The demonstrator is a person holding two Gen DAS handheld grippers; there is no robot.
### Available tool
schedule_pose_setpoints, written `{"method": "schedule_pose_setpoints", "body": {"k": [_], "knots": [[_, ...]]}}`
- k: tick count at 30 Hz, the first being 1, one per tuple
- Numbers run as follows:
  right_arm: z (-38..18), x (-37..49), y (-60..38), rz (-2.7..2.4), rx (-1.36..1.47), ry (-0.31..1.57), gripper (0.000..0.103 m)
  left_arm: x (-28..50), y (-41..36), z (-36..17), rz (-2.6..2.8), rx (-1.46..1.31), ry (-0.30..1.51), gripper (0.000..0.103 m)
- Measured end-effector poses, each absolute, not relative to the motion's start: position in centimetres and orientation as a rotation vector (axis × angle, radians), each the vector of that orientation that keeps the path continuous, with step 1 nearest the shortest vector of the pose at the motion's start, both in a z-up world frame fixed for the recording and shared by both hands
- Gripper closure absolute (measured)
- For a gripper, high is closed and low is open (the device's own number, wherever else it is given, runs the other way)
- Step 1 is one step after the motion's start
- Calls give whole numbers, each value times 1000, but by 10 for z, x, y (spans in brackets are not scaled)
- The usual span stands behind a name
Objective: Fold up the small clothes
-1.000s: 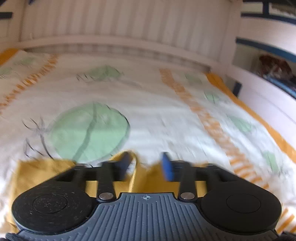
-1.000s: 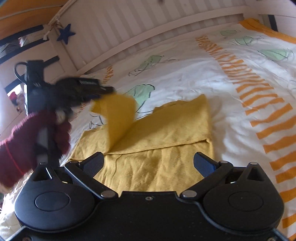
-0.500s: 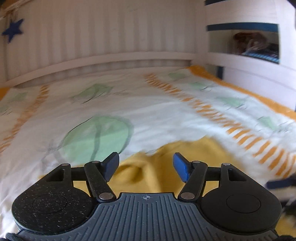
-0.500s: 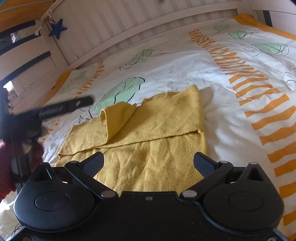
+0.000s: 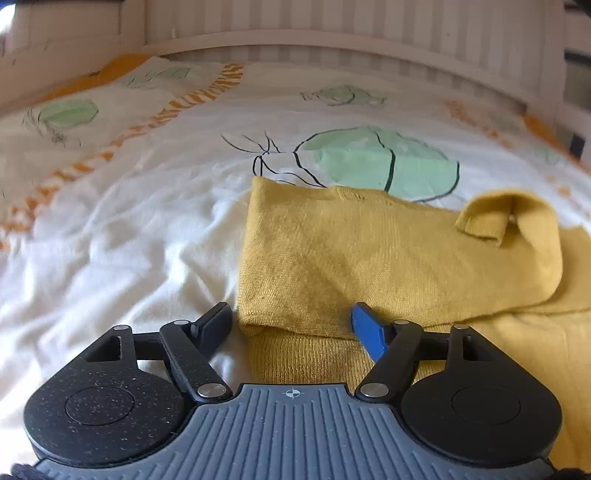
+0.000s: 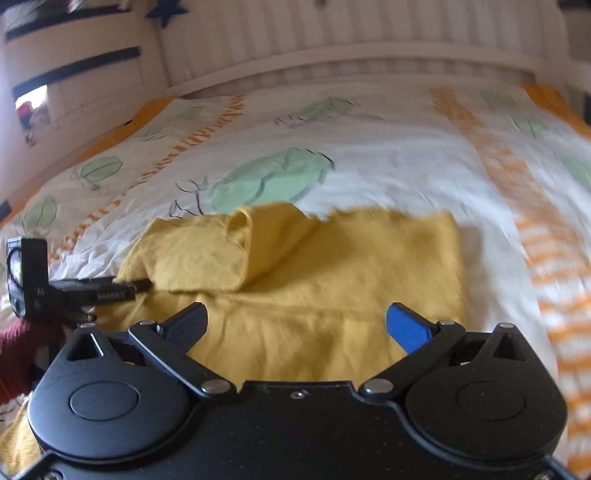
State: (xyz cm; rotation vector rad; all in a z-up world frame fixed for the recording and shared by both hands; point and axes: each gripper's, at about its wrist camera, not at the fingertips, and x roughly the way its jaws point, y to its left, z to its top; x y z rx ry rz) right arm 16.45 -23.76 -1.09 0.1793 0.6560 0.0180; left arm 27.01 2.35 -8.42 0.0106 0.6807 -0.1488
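A yellow knitted garment [image 5: 369, 251] lies on the bed, with one sleeve [image 5: 509, 218] folded across its body and the cuff curled up. My left gripper [image 5: 290, 314] hovers low over the garment's left folded edge. Its jaws are opening; the cloth lies below and between them and the pads do not press on it. In the right wrist view the garment [image 6: 332, 266] fills the middle, and the left gripper [image 6: 140, 285] reaches in from the left at its edge. My right gripper [image 6: 297, 310] stands open above the garment's near part, holding nothing.
The white duvet cover [image 5: 129, 221] with green shapes and orange stripes spreads around the garment. A white slatted headboard [image 5: 332, 29] closes the far side. A person's dark red sleeve [image 6: 14, 354] shows at the left, with shelves [image 6: 74, 74] behind.
The left gripper let go of the lifted sleeve, which now lies folded over the body. It then moved down to the garment's left edge with wider jaws. The right wrist view rolled and shifted.
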Motion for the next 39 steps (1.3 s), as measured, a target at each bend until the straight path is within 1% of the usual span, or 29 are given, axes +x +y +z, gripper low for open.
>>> {"method": "schedule_pose_setpoints", "body": {"k": [4, 7, 12, 15, 21, 24, 29, 32, 33, 34, 36, 37, 39], "knots": [[-7, 200, -215, 22, 66, 624, 0, 269, 17, -85, -140, 27, 671, 29], [-11, 229, -204, 16, 45, 615, 0, 265, 19, -87, -133, 33, 668, 28], [-31, 274, -195, -45, -7, 679, 0, 265, 25, -92, -141, 5, 670, 27], [-39, 284, -207, -170, -53, 701, 1, 265, 25, -93, -141, 6, 669, 27], [-38, 247, -275, -433, 80, 697, 1, 266, 26, -94, -145, -6, 668, 27], [-36, 223, -295, -475, 123, 682, 1, 265, 26, -94, -145, -9, 666, 27], [-28, 204, -290, -380, 115, 607, 1, 265, 26, -94, -144, -7, 665, 27], [-27, 216, -262, -253, -2, 586, 1, 265, 26, -94, -144, -7, 665, 27], [-29, 223, -250, -208, -55, 586, 3, 265, 26, -94, -144, -8, 665, 27], [-31, 227, -237, -167, -107, 589, 19, 265, 26, -94, -144, -7, 665, 27], [-37, 235, -215, -109, -200, 605, 43, 265, 26, -94, -144, -7, 665, 27], [-42, 240, -206, -99, -242, 617, 45, 265, 26, -94, -144, -8, 665, 27], [-49, 244, -195, -79, -275, 628, 45, 265, 26, -94, -144, -7, 665, 27]]}}
